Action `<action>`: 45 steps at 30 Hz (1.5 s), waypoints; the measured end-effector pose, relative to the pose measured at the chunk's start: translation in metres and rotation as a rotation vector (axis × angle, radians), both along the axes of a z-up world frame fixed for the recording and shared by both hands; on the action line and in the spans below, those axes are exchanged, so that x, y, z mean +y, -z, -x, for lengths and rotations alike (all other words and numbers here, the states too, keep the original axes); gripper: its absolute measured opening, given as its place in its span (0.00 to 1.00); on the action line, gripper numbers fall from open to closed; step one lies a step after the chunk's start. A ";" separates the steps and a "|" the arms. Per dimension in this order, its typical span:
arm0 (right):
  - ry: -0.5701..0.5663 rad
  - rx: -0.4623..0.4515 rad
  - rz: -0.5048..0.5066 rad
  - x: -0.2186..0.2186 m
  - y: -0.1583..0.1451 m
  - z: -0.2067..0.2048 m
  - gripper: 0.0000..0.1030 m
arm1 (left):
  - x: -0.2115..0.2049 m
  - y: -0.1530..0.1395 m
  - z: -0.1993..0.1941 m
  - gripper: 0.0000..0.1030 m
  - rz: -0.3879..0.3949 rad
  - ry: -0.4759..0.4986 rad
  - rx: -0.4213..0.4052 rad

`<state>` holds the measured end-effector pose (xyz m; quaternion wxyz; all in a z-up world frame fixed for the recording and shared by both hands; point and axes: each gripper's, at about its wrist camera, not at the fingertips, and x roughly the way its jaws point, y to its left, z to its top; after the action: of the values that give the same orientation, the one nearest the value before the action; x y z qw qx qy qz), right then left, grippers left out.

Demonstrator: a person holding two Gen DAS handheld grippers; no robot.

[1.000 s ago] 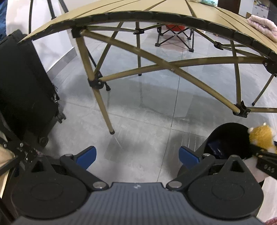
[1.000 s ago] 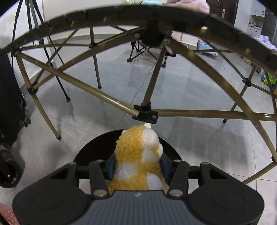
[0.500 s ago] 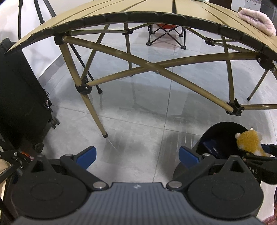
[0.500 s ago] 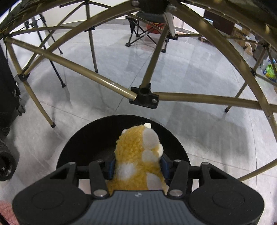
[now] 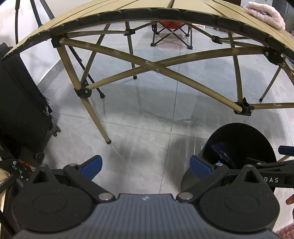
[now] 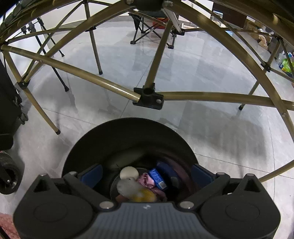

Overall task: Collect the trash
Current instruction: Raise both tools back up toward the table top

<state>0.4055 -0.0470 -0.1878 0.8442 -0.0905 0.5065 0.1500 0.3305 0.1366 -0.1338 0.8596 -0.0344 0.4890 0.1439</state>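
Note:
A black round trash bin [image 6: 128,143] stands on the grey tiled floor below my right gripper [image 6: 146,173], which is open and empty just above the bin's mouth. The yellow and white plush toy [image 6: 136,192] lies blurred inside the bin, beside a blue packet [image 6: 156,177], a pink item [image 6: 146,181] and a white round piece [image 6: 128,171]. In the left wrist view the bin [image 5: 238,139] is at the lower right with the right gripper's arm across it. My left gripper [image 5: 146,164] is open and empty above the floor.
A tan folding camp table [image 5: 165,9] arches overhead with crossed legs [image 5: 158,69] around the bin. A black suitcase [image 5: 18,103] stands at the left. A pink cloth [image 5: 264,12] lies on the table. A folding chair [image 5: 170,31] stands beyond.
My right gripper lowered over the bin, opened and let go of the plush toy, which dropped into the bin. The left gripper stayed open and shifted slightly.

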 end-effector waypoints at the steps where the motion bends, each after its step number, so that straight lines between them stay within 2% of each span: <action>1: 0.000 -0.003 0.003 0.000 0.000 0.001 1.00 | -0.002 0.000 0.000 1.00 -0.001 0.003 -0.001; 10: 0.008 -0.032 0.002 -0.009 -0.010 0.008 1.00 | -0.011 -0.011 0.003 1.00 0.003 0.016 -0.030; 19: 0.007 -0.105 -0.014 -0.023 -0.031 0.027 1.00 | -0.031 -0.035 0.016 1.00 -0.012 0.048 -0.115; 30: 0.052 -0.195 -0.123 -0.061 -0.082 0.060 1.00 | -0.062 -0.078 0.035 1.00 -0.024 0.094 -0.247; 36: 0.075 -0.296 -0.181 -0.088 -0.124 0.074 1.00 | -0.082 -0.108 0.042 1.00 -0.023 0.128 -0.320; 45: 0.114 -0.438 -0.198 -0.122 -0.173 0.077 1.00 | -0.107 -0.144 0.033 1.00 -0.017 0.143 -0.414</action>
<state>0.3289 -0.1692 -0.0150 0.9458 -0.0090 0.2985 0.1279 0.2976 0.0295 0.0106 0.9500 -0.0212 0.3021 0.0763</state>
